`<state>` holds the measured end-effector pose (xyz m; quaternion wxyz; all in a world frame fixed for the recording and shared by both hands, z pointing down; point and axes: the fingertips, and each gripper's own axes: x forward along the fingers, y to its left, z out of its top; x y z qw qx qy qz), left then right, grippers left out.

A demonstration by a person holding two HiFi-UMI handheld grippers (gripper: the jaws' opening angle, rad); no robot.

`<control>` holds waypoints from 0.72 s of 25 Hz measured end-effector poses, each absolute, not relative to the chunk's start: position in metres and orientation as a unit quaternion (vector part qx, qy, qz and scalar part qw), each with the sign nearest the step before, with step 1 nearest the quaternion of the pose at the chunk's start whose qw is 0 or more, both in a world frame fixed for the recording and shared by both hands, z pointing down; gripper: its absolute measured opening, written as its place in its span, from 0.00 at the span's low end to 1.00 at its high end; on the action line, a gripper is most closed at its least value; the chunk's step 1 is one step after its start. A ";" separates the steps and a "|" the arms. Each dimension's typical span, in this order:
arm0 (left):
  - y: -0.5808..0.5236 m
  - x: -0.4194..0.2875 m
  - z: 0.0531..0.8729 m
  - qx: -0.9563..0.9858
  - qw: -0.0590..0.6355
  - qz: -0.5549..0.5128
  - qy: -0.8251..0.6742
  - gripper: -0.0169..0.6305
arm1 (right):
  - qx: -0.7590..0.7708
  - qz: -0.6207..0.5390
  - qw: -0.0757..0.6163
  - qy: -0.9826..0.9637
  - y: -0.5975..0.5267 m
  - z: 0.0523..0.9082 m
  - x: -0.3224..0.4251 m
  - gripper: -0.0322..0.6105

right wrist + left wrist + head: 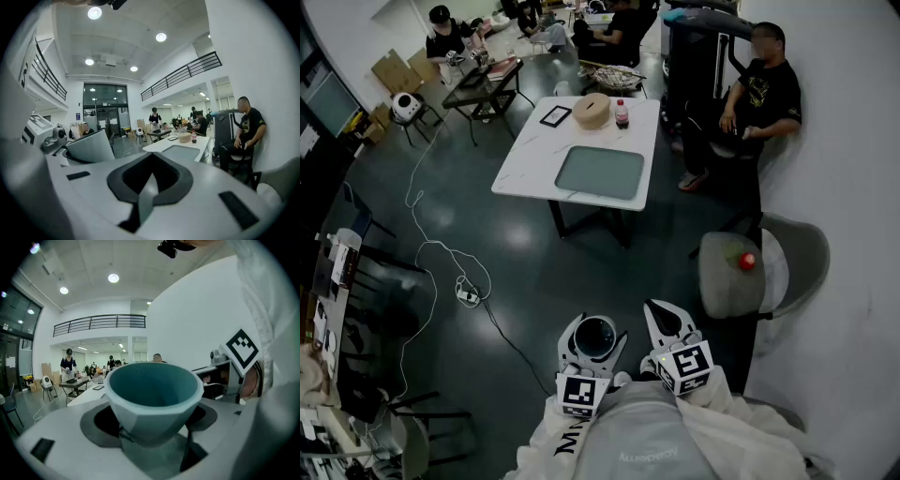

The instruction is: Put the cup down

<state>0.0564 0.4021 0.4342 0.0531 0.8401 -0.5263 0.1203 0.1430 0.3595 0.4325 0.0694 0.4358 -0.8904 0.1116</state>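
Observation:
A teal faceted cup [595,336] sits upright between the jaws of my left gripper [594,328], held low and close to my body above the dark floor. The left gripper view shows the cup [152,394] filling the middle, empty inside, with the left gripper [152,430] shut around its lower part. My right gripper [667,317] is beside it on the right, jaws together and holding nothing. In the right gripper view the right gripper [147,187] is shut, and the cup [91,146] shows at the left.
Ahead stands a white table [534,173] with a grey-green tray [600,172], a round box [592,110], a bottle [622,113] and a black frame [555,115]. A grey chair [727,277] with a red object [747,261] is at my right. A person [759,94] sits by the wall. Cables [441,253] cross the floor.

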 end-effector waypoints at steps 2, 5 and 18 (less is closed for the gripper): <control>0.407 0.052 0.431 0.838 0.052 0.122 -0.530 0.63 | 0.433 0.111 0.071 -0.892 0.366 0.429 0.140 0.06; 0.415 0.048 0.429 0.835 0.054 0.124 -0.533 0.63 | 0.431 0.110 0.071 -0.893 0.376 0.425 0.137 0.06; 0.414 0.066 0.433 0.836 0.060 0.135 -0.529 0.63 | 0.428 0.127 0.056 -0.893 0.374 0.428 0.147 0.06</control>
